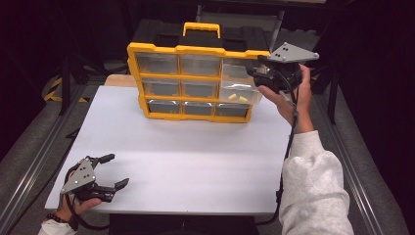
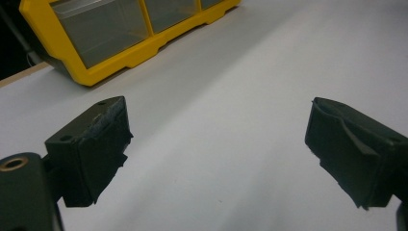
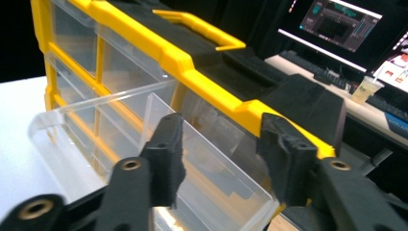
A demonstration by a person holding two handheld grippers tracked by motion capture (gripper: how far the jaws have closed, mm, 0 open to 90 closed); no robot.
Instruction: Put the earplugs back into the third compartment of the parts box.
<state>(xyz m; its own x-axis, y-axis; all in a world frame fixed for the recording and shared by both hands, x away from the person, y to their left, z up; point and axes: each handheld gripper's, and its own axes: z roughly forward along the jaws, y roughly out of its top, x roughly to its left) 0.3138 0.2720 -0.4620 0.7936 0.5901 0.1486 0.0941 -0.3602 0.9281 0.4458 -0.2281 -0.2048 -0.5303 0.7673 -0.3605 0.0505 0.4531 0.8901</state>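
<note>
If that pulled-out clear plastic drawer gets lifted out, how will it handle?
The clear plastic drawer looks thin-walled, so probably light and slightly flexible. Its glossy sides may slip between the right gripper's fingers. The small yellow pieces lie loose inside and would likely slide if it tilts.

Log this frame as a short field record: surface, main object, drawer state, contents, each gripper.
surface: white table top
main object: yellow organizer, nine clear drawers, upright at far edge
drawer state: right middle drawer pulled out
contents: yellow pieces inside it
left gripper: open, near front left corner, holding nothing
right gripper: open, at the organizer's upper right drawer
</note>
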